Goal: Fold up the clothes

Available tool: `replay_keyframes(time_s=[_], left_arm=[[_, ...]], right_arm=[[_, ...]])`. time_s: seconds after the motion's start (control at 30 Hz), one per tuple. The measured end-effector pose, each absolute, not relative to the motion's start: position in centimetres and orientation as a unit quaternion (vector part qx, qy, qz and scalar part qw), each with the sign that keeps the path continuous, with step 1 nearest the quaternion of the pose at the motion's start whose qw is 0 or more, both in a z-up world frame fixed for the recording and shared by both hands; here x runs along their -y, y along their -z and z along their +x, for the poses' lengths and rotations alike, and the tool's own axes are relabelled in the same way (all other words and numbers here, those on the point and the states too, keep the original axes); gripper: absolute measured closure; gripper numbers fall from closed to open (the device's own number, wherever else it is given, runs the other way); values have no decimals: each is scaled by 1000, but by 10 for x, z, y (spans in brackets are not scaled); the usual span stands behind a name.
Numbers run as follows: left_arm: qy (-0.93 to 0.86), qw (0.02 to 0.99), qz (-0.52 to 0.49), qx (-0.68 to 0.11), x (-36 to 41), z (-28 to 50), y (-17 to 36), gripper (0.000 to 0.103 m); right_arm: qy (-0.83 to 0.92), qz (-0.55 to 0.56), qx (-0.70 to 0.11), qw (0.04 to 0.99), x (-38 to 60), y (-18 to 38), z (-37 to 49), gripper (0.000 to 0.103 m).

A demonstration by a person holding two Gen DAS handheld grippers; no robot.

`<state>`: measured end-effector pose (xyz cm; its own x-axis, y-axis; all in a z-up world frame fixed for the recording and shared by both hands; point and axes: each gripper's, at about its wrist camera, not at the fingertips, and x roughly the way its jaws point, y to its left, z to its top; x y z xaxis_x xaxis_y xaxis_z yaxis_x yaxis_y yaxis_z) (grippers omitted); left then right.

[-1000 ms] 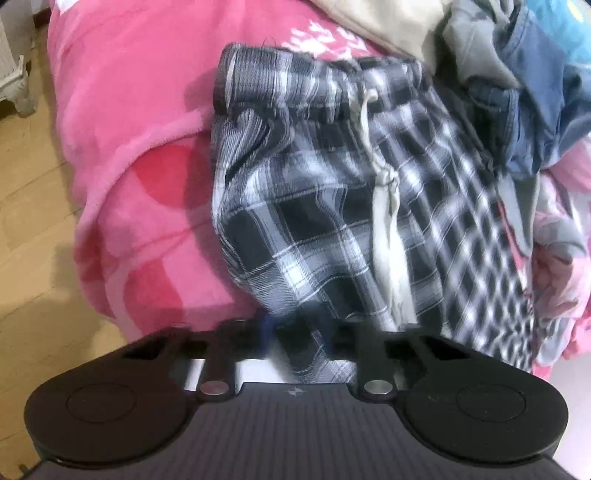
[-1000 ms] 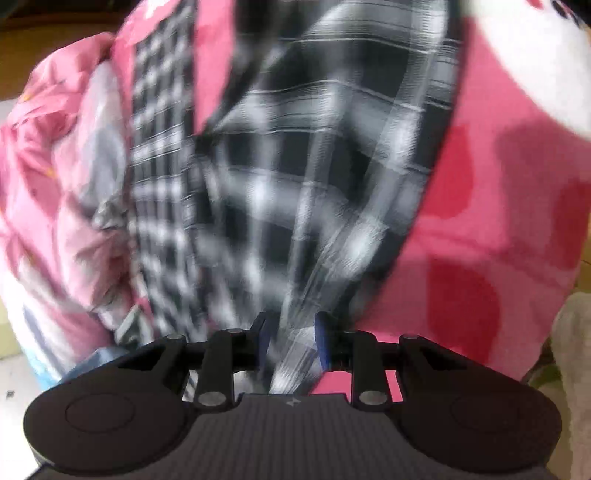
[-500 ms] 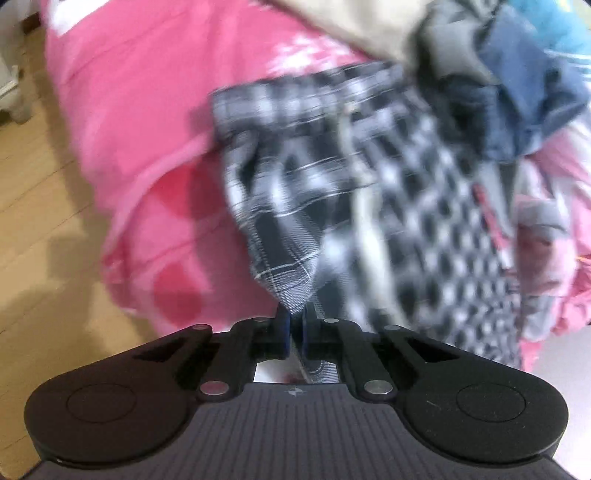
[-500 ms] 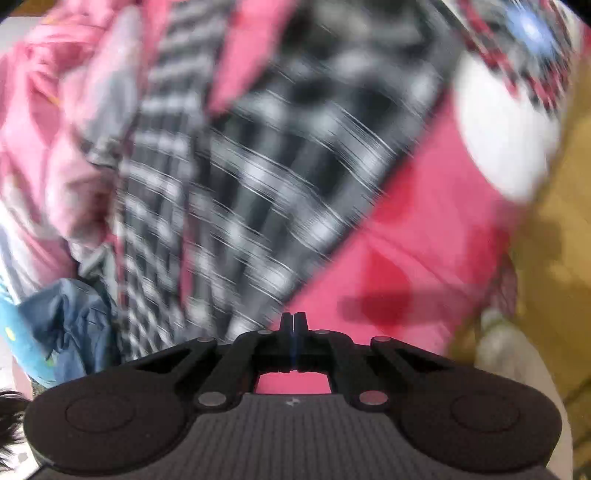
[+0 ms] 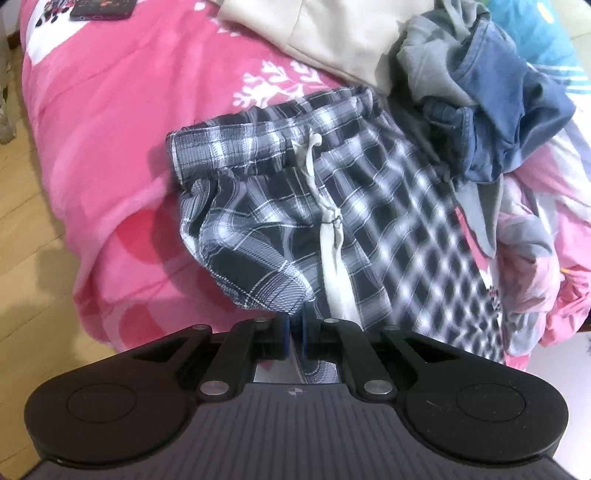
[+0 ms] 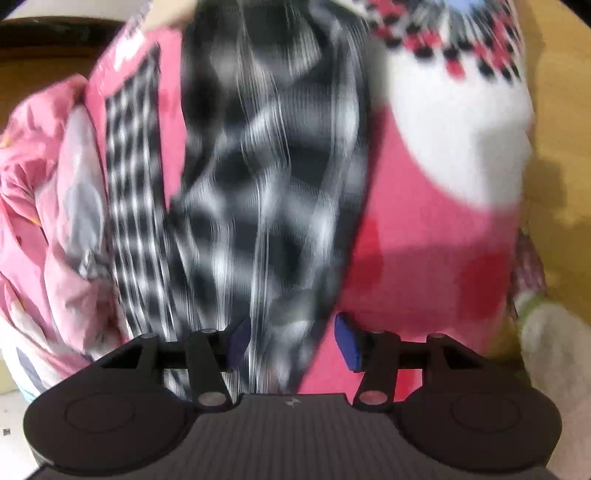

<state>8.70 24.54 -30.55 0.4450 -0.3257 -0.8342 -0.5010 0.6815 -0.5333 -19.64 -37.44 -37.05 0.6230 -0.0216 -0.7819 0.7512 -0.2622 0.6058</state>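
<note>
The left gripper point(image 5: 294, 334) was clamped on a fold of the plaid pants point(image 5: 295, 206), which lay on the pink blanket point(image 5: 110, 122) near the bed's side edge — waistband and white drawstring point(image 5: 325, 206) facing up. A dark phone point(image 5: 101, 9) rested toward the blanket's far corner; a cream garment point(image 5: 332, 33) and a heap of grey and blue clothes point(image 5: 491, 99) sat beyond the pants. The right gripper point(image 6: 293, 341) was opening — blurred plaid cloth point(image 6: 258, 184) ran between its blue pads point(image 6: 347, 341), which were not pressing on it.
</note>
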Motion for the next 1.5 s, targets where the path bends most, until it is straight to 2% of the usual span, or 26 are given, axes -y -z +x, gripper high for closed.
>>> replay_keyframes(time_s=[0.03,0.07,0.13,0.23,0.33,0.43,0.5,0.6,0.7,0.77,0.83,0.97,1.03,1.17,1.3,1.43,1.47,1.5], left_arm=[[-59,753,-393,-525,-246,86,305,99],[-60,753,-392,-526,-247,85,305,99],[-62,752,-390,-528,-248,85,303,99],[-58,757,-387,-523,-250,85,295,99],[-56,758,-380,-527,-250,82,292,99],[-69,750,-369,-545,-249,80,301,99],[-82,742,-360,-560,-249,79,309,99],[-72,756,-343,-553,-248,85,299,99],[-41,780,-310,-542,-245,88,279,99],[-46,769,-291,-567,-246,83,289,99],[-63,749,-278,-598,-250,78,306,99],[-39,776,-270,-569,-249,82,286,99],[-24,786,-258,-561,-247,82,280,99],[-26,774,-199,-601,-242,71,313,98],[-27,765,-171,-620,-237,67,335,97],[-19,764,-158,-625,-239,68,339,91],[-20,762,-155,-629,-239,68,340,83],[-20,760,-150,-632,-240,67,338,80]], right_arm=[[357,707,-257,553,378,373,-196,96],[363,703,-259,553,382,375,-196,100],[368,698,-252,560,384,363,-201,101],[324,679,-212,624,387,303,-194,101],[324,626,-249,664,390,268,-194,101],[373,643,-342,574,396,313,-219,101],[385,669,-340,537,398,327,-227,101],[334,638,-304,624,404,287,-194,101],[316,591,-329,665,404,265,-187,102],[338,583,-388,629,402,289,-201,101],[364,611,-398,579,402,310,-215,101],[331,597,-342,647,406,268,-201,102],[325,573,-343,670,404,256,-201,102],[362,554,-426,617,391,309,-224,101],[384,580,-414,587,387,335,-245,101],[378,550,-441,600,391,338,-239,99],[376,537,-454,603,393,340,-238,93],[374,525,-468,604,394,341,-236,88]])
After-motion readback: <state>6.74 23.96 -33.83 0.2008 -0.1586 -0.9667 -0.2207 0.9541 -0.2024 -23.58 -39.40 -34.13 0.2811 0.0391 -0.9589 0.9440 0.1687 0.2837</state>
